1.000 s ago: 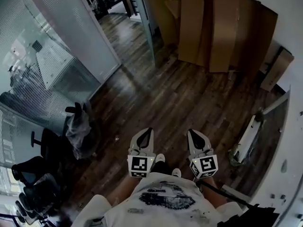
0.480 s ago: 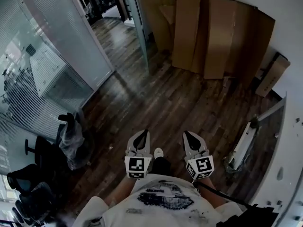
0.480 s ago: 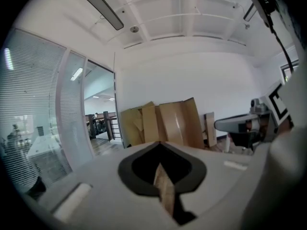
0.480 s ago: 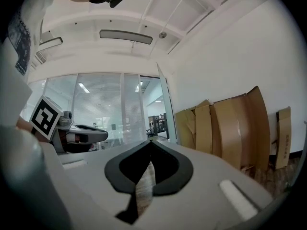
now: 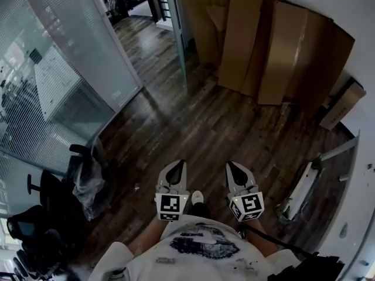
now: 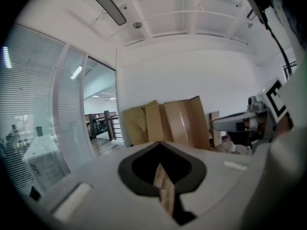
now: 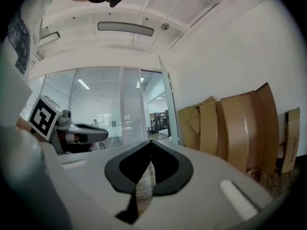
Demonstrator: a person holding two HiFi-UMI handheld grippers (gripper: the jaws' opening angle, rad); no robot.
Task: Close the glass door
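The left gripper (image 5: 180, 166) and right gripper (image 5: 232, 168), jaws together and empty, have advanced across the dark wooden floor (image 5: 222, 127). The open frosted glass door (image 5: 179, 45) stands ahead-left, well apart, so the approach is unfinished.

Left gripper (image 5: 182, 162), right gripper (image 5: 230, 164): fingers (image 5: 167, 177) seemingly together.

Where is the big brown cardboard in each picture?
Head view: the cardboard leans against the wall, top right.
Left gripper view: the cardboard is in the middle, against the far wall.
Right gripper view: the cardboard is on the right side.
Shared landmark: the open glass door stands just left of it in all three.
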